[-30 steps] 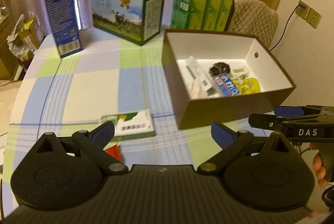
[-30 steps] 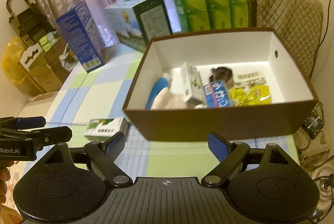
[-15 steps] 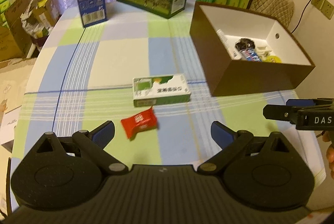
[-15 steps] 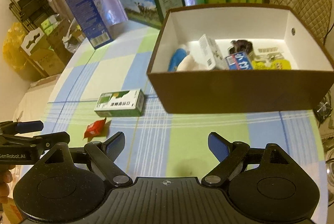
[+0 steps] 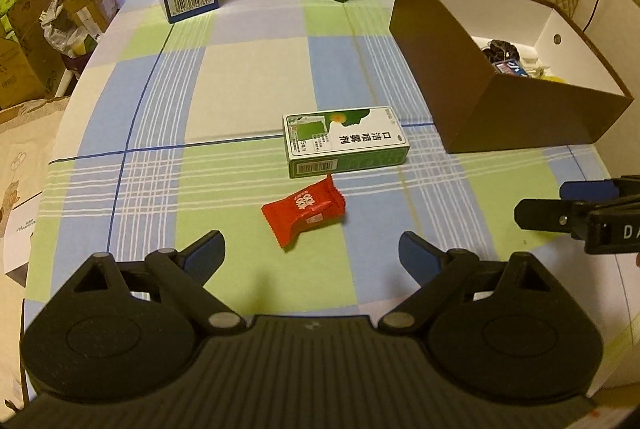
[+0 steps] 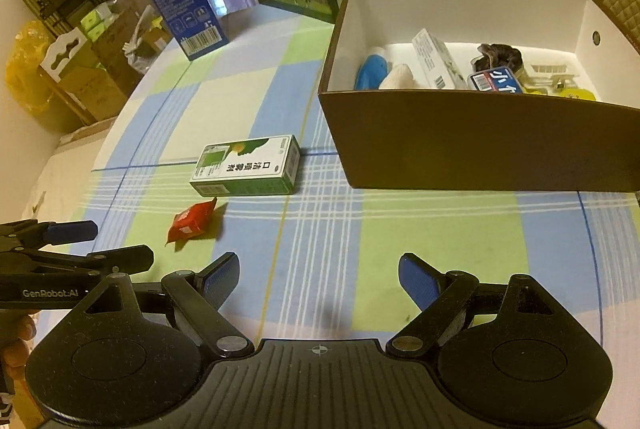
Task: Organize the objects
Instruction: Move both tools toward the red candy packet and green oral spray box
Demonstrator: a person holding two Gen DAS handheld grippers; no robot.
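Red snack packet (image 5: 304,213) lies flat on the checked tablecloth (image 5: 248,77), just ahead of the left gripper (image 5: 312,249) and a little left of the midline between its jaws, which stand wide apart with nothing in them. Just beyond the packet, almost touching its far corner, rests a green-and-white carton (image 5: 346,141) on its side. To the right of both, ahead of the right gripper (image 6: 319,279), sits the brown box (image 6: 480,141) with a white interior, already holding a blue item, a white carton and other small things. The right gripper's jaws are also spread wide and empty, and it hovers above the cloth in front of the box's near wall.
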